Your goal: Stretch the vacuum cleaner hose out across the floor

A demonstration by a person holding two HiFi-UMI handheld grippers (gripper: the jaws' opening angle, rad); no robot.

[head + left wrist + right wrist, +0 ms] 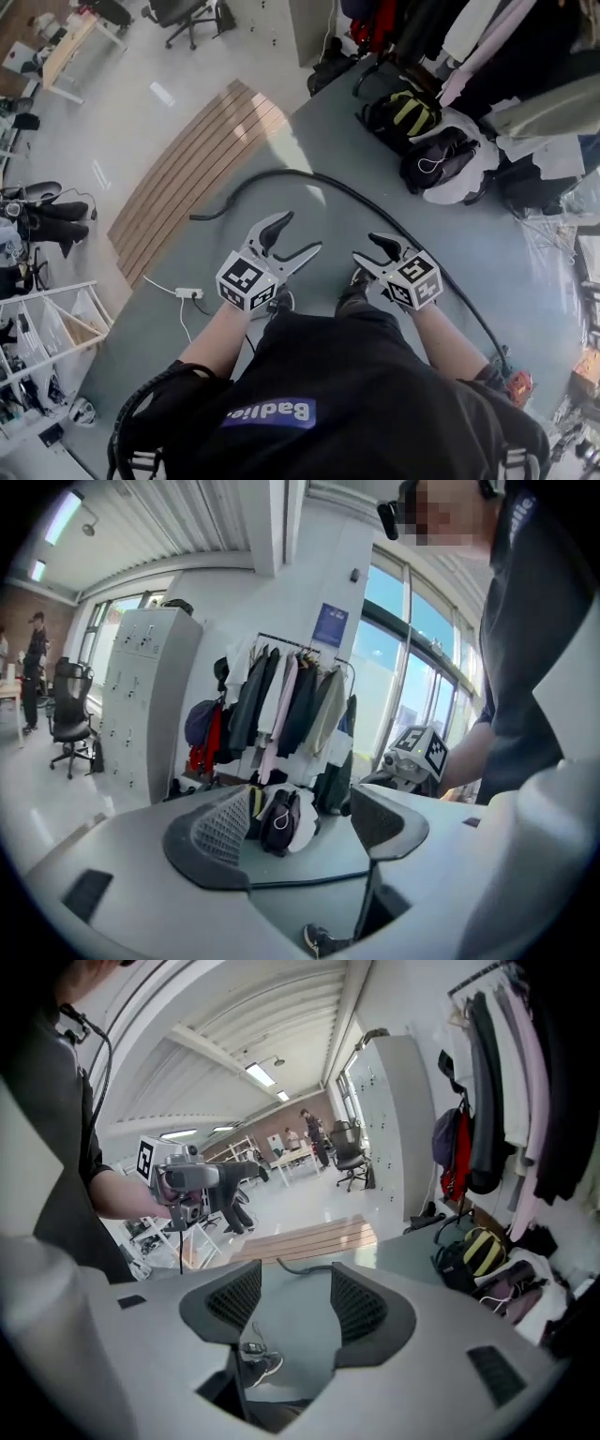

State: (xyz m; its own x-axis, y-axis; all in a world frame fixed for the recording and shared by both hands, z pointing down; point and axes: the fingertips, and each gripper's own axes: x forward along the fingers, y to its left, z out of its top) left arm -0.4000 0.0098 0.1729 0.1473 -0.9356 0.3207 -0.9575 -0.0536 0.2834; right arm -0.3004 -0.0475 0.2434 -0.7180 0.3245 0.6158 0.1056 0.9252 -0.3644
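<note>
Left gripper (pixel 292 239): jaws apart, nothing between them.
Right gripper (pixel 370 253): jaws apart, also empty.
Hose (pixel 281 173): on the floor, below and ahead of both jaws, curving left to right.
Free end: probably nearer the left jaws.

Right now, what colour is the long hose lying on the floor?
Black. The hose shows best in the head view.

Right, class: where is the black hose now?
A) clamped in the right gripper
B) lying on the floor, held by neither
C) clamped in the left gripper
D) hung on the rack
B: the hose curves over the floor; left gripper and right gripper are open, empty.
</note>
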